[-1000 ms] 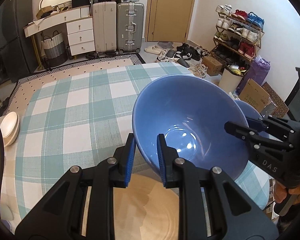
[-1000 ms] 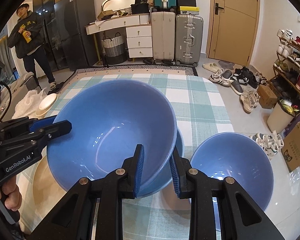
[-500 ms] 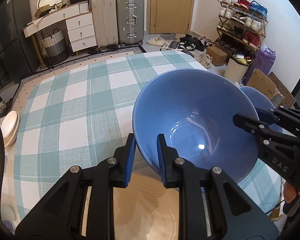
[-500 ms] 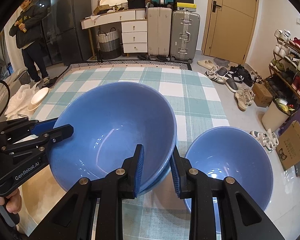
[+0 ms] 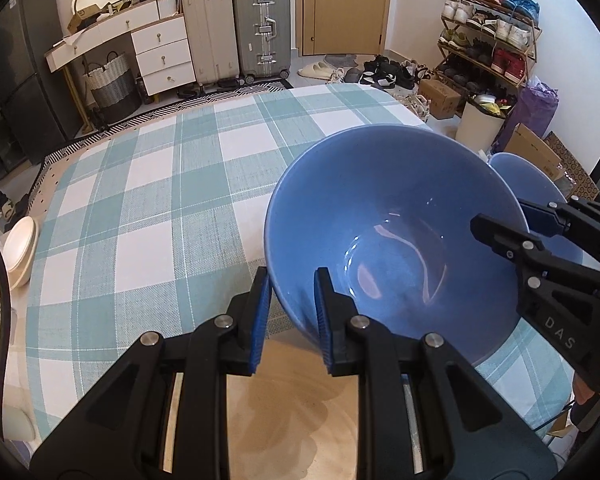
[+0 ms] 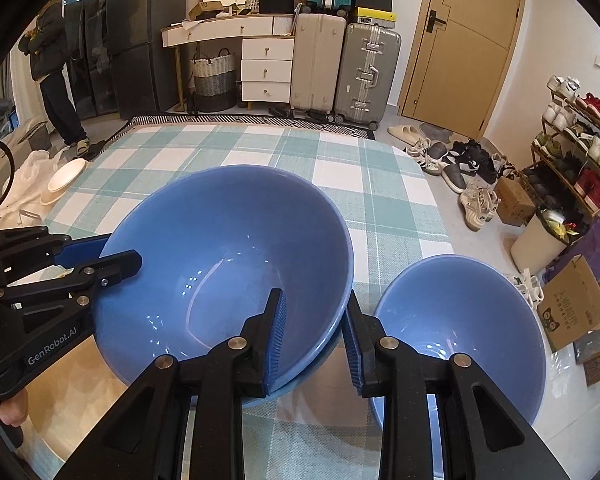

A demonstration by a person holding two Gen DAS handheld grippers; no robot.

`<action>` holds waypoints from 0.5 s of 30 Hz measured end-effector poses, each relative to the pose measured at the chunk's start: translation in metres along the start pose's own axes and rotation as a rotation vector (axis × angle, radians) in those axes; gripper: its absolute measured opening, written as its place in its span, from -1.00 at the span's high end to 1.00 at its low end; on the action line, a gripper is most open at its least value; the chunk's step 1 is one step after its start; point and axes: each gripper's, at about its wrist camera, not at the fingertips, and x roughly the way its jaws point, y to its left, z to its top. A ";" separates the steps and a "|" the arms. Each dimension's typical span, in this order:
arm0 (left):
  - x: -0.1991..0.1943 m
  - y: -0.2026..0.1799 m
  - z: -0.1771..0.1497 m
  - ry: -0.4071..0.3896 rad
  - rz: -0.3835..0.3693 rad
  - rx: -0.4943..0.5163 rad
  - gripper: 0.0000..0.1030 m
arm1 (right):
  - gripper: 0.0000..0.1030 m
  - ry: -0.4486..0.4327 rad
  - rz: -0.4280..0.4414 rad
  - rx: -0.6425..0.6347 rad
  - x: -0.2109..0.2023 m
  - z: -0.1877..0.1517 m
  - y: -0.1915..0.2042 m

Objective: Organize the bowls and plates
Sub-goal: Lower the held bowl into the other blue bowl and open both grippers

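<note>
A large blue bowl (image 5: 392,216) (image 6: 228,240) is held by its rim from two sides. My left gripper (image 5: 292,280) (image 6: 120,250) is shut on the near-left rim, one pad inside and one outside. On the opposite rim my right gripper (image 6: 314,300) (image 5: 500,216) is shut too. The bowl sits down inside a second blue bowl, of which only the rim (image 6: 320,364) shows beneath. Whether it rests fully in it I cannot tell. A third blue bowl (image 6: 460,320) (image 5: 536,184) stands just to the right. A wooden plate (image 5: 292,400) (image 6: 72,392) lies under the left gripper.
The table wears a green and white checked cloth (image 5: 160,200). A white dish (image 5: 20,248) (image 6: 64,180) lies beyond its left edge. A person (image 6: 56,60) stands far left by the fridge. Suitcases, drawers and a shoe rack line the walls.
Both grippers have come down with the large blue bowl, which has sunk deeper into the bowl beneath so less of that rim shows. The grips look unchanged.
</note>
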 end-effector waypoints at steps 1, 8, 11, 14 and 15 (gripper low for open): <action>0.002 0.000 0.001 0.001 0.003 0.002 0.65 | 0.46 0.000 -0.002 -0.002 0.000 0.000 0.000; 0.003 0.008 0.002 0.005 -0.045 -0.023 0.60 | 0.45 0.007 -0.005 0.002 0.000 0.002 -0.003; -0.003 0.012 -0.001 0.003 -0.073 -0.034 0.42 | 0.37 0.006 0.019 0.027 -0.001 0.002 -0.007; -0.010 0.016 -0.002 -0.006 -0.088 -0.045 0.26 | 0.34 0.010 0.043 0.036 -0.003 0.000 -0.010; -0.013 0.017 -0.002 -0.010 -0.095 -0.051 0.15 | 0.33 0.008 0.048 0.039 -0.003 -0.001 -0.010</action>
